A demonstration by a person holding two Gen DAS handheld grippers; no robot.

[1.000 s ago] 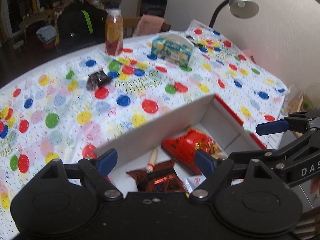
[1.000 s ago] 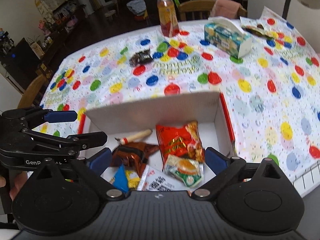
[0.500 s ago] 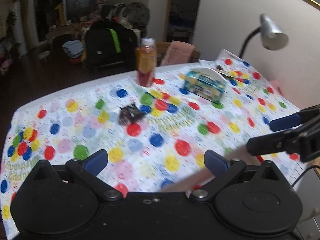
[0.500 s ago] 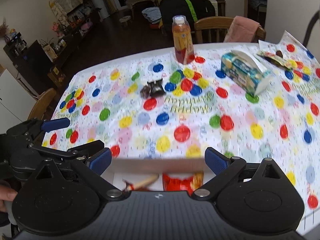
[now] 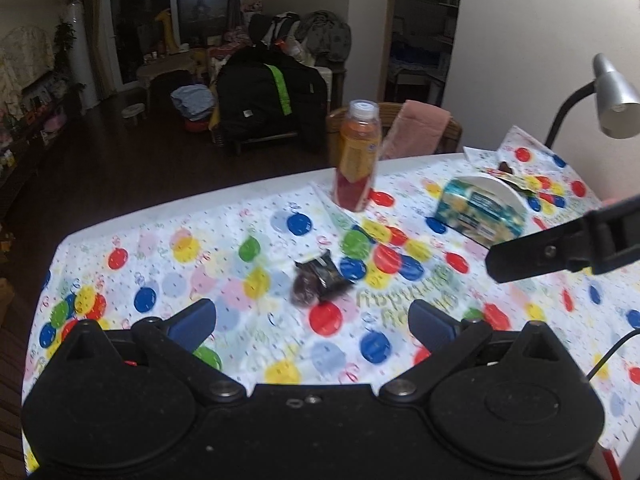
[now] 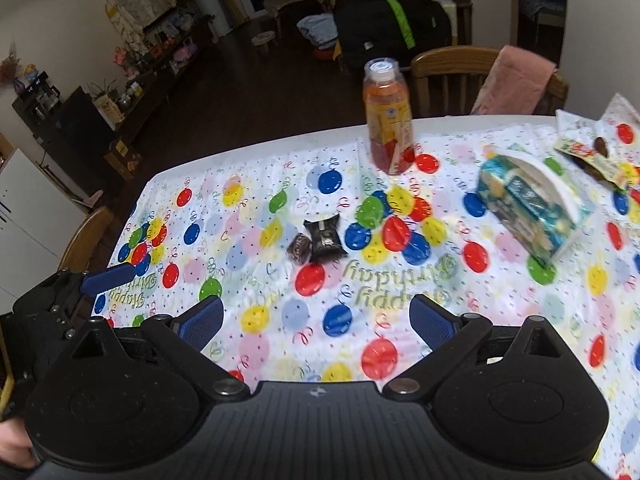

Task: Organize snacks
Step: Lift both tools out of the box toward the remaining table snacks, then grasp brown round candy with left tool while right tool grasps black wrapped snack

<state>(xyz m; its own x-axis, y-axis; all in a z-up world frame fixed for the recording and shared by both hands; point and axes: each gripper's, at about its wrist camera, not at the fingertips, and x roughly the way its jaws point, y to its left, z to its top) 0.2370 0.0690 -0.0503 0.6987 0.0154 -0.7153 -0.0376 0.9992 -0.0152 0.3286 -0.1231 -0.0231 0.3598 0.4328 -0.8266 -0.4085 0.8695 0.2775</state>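
Note:
Two small dark snack packets (image 5: 320,282) (image 6: 320,238) lie together on the balloon-print tablecloth (image 5: 256,336) (image 6: 400,304), ahead of both grippers. My left gripper (image 5: 312,322) is open with nothing between its blue-padded fingers; the packets sit just beyond it. My right gripper (image 6: 316,320) is open and empty too, further back from the packets. The right gripper's arm (image 5: 568,246) juts in at the right of the left wrist view. At the left edge of the right wrist view the left gripper (image 6: 72,300) shows. The white snack box is out of view.
An orange drink bottle (image 5: 357,156) (image 6: 388,116) stands at the far edge. A tissue box (image 5: 480,210) (image 6: 534,208) lies to the right, with an opened wrapper (image 6: 592,158) behind it. A desk lamp (image 5: 608,100) rises at the right. Wooden chairs (image 6: 452,80) stand behind the table.
Both grippers have lifted and tilted up away from the white box of snacks, which has dropped out of view. The table's far side and the dark packets now fill the views.

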